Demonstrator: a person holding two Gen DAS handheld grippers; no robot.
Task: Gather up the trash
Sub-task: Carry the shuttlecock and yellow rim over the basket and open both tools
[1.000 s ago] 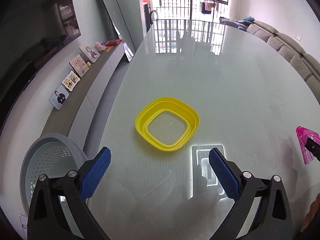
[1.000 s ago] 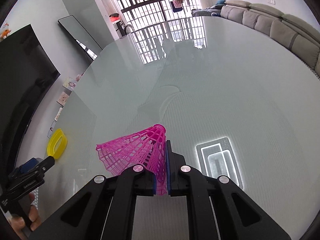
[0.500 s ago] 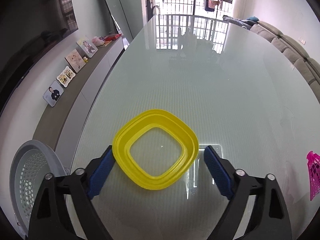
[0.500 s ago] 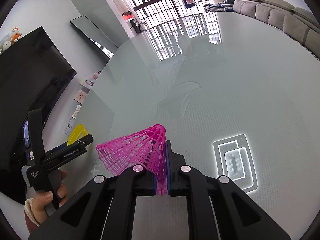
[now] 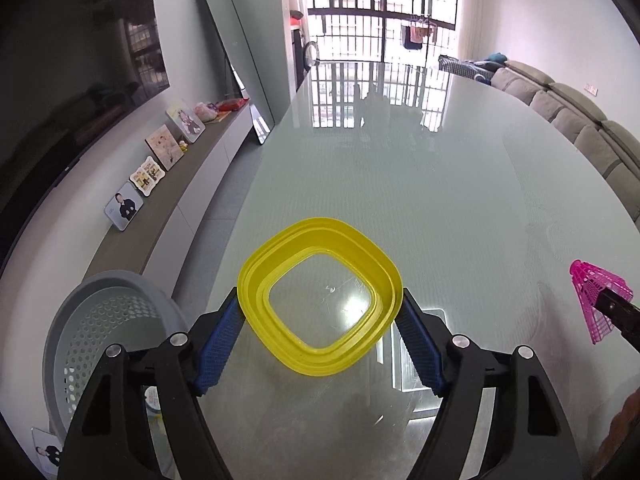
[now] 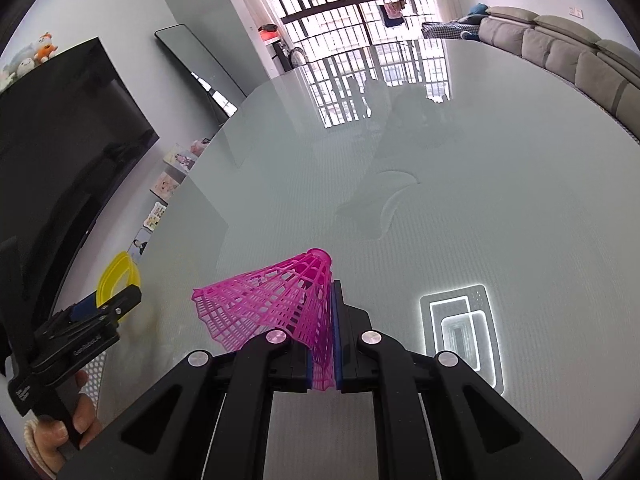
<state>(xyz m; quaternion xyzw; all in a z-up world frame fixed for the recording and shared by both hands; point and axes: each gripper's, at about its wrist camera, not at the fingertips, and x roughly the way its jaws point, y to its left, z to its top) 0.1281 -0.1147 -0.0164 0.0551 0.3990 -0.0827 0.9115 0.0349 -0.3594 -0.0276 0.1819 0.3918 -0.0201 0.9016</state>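
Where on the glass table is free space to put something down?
The glass table is bare beyond the yellow frame, toward the window, and between that frame and the pink shuttlecock. It is crowded only at the near left edge, around the left gripper.

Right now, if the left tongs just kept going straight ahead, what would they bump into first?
Nothing new: the left tongs already have the yellow ring between their blue pads. Beyond it, the glass table looks free, though depth is hard to judge.

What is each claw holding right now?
Left gripper: closed on the yellow ring.
Right gripper: closed on the pink shuttlecock.
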